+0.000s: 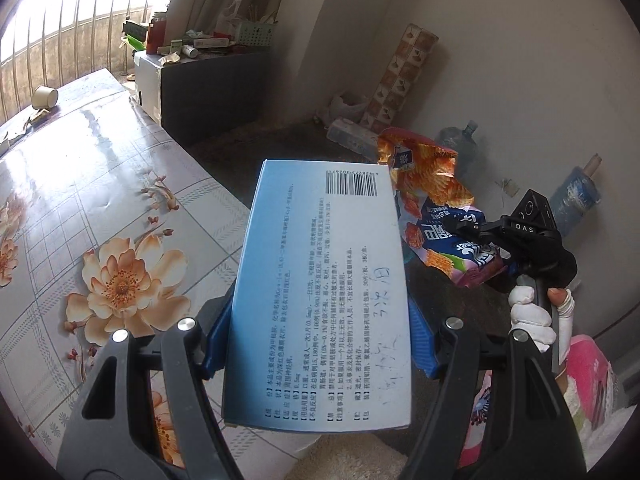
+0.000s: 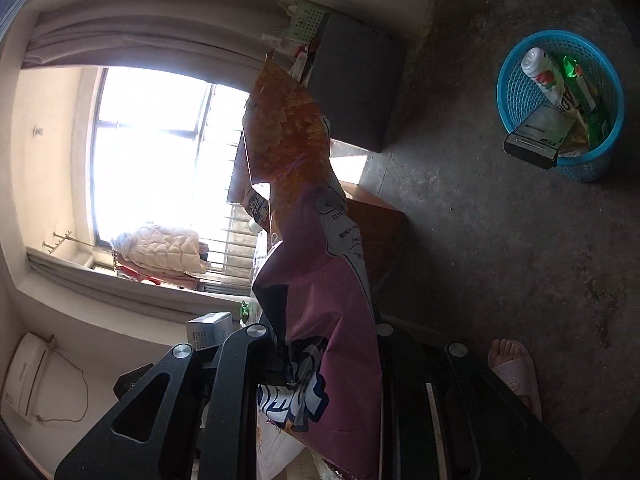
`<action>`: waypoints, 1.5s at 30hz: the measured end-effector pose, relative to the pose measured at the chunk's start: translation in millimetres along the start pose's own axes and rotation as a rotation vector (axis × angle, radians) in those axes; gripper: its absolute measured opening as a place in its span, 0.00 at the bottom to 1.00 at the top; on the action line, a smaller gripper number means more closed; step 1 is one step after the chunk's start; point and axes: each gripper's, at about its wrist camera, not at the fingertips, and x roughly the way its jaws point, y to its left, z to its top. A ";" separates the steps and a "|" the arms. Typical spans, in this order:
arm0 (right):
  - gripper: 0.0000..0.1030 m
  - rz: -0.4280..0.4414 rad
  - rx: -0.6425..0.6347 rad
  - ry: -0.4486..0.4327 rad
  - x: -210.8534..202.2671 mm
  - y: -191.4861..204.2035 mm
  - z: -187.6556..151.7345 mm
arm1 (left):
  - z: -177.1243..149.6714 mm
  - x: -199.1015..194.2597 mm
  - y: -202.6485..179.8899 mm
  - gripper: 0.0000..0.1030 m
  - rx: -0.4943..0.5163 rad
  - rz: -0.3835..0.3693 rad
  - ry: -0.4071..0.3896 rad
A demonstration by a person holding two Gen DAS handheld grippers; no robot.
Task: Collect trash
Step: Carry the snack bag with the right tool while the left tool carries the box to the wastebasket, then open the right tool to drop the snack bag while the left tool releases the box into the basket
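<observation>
My left gripper (image 1: pixel 320 344) is shut on a pale blue medicine box (image 1: pixel 324 292) with a barcode and printed text, held in the air beside the table edge. My right gripper (image 1: pixel 476 236) shows in the left wrist view to the right, shut on an orange and purple snack bag (image 1: pixel 432 208). In the right wrist view the same snack bag (image 2: pixel 308 240) hangs between the right gripper's (image 2: pixel 320 368) jaws. A blue plastic trash basket (image 2: pixel 516 92) stands on the floor at the upper right, holding a bottle, a box and wrappers.
A table with a flowered cloth (image 1: pixel 100 200) lies to the left, with a paper cup (image 1: pixel 45 97) at its far end. A dark cabinet (image 1: pixel 216 92) with clutter stands beyond. A water jug (image 1: pixel 460 140) and rolls stand by the wall. A foot in a pink slipper (image 2: pixel 514 372) is on the concrete floor.
</observation>
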 end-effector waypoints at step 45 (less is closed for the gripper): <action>0.52 -0.509 0.351 -0.319 27.7 -244.0 155.7 | 116.7 434.7 -143.4 0.77 -0.100 -0.159 0.490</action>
